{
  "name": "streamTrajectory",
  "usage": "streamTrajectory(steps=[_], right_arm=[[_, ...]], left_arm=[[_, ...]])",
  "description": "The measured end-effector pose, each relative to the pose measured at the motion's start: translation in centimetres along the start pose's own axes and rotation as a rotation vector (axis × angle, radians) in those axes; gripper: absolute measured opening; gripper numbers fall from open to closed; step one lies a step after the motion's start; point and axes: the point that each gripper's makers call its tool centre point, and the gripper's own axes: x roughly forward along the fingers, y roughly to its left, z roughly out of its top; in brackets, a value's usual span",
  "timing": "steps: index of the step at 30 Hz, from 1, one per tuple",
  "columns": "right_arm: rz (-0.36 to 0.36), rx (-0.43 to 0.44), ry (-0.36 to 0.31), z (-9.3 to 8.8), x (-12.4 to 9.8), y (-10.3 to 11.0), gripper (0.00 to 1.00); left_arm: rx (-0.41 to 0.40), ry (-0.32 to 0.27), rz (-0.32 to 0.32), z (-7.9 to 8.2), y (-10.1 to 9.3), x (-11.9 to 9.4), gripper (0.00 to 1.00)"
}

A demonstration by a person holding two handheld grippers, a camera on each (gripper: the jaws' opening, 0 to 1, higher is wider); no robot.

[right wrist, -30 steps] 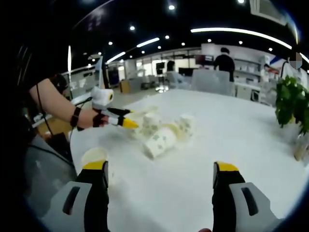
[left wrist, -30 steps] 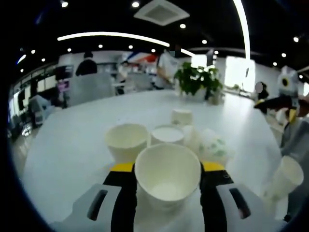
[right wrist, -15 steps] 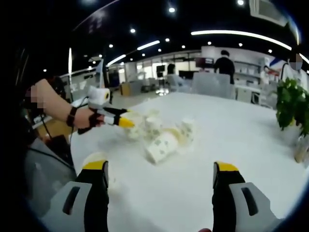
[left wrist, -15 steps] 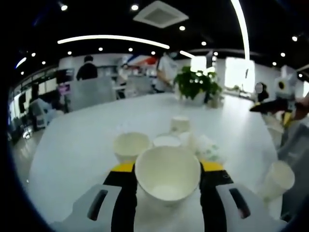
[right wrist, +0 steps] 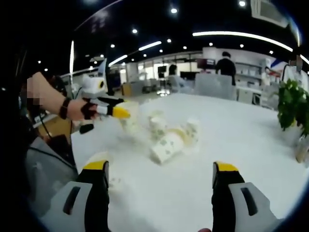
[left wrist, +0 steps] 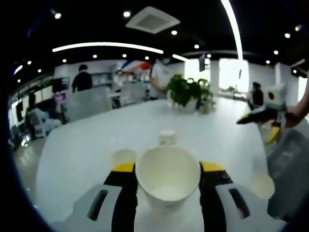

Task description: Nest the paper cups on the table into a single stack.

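Observation:
A white paper cup [left wrist: 167,178] sits upright between my left gripper's [left wrist: 167,167] jaws, which are shut on it; it hangs above the white table [left wrist: 87,145]. Below and beyond it stand two upright cups [left wrist: 123,157] [left wrist: 167,137], and another cup [left wrist: 263,183] at the right. In the right gripper view the left gripper [right wrist: 116,112] holds its cup [right wrist: 130,120] over a cluster: a green-printed cup lying on its side [right wrist: 166,146] and upright cups [right wrist: 158,123] [right wrist: 192,129]. My right gripper [right wrist: 159,169] stands open, with a lone cup [right wrist: 96,158] by its left jaw.
A potted plant [left wrist: 186,91] [right wrist: 289,104] stands at the table's far side. The right gripper [left wrist: 263,121] hangs in the air at the right of the left gripper view. People and desks fill the office behind. Bare table [right wrist: 241,140] stretches to the right of the cluster.
My left gripper has risen with its cup, so the cups on the table look smaller and farther below. The right gripper has hardly moved and stays open.

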Motion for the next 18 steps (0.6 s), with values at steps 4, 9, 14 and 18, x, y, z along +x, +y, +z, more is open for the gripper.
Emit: streamTrajectory(steps=[4, 9, 14, 18], right_arm=[[-0.006, -0.002, -0.009, 0.4, 0.1, 0.1, 0.89], [-0.016, -0.008, -0.024, 0.9, 0.0, 0.4, 0.92], [-0.02, -0.005, -0.035, 1.1, -0.2, 0.6, 0.95], [-0.024, -0.004, -0.04, 1.2, -0.3, 0.7, 0.98]], left_arm=[[0.02, -0.011, -0.012, 0.8, -1.0, -0.5, 0.48], [0.016, -0.022, -0.027, 1.0, -1.6, -0.9, 0.48], [0.016, -0.027, -0.05, 1.6, -2.6, -1.6, 0.48], [0.033, -0.025, -0.082, 2.0, -3.8, -2.1, 0.47]])
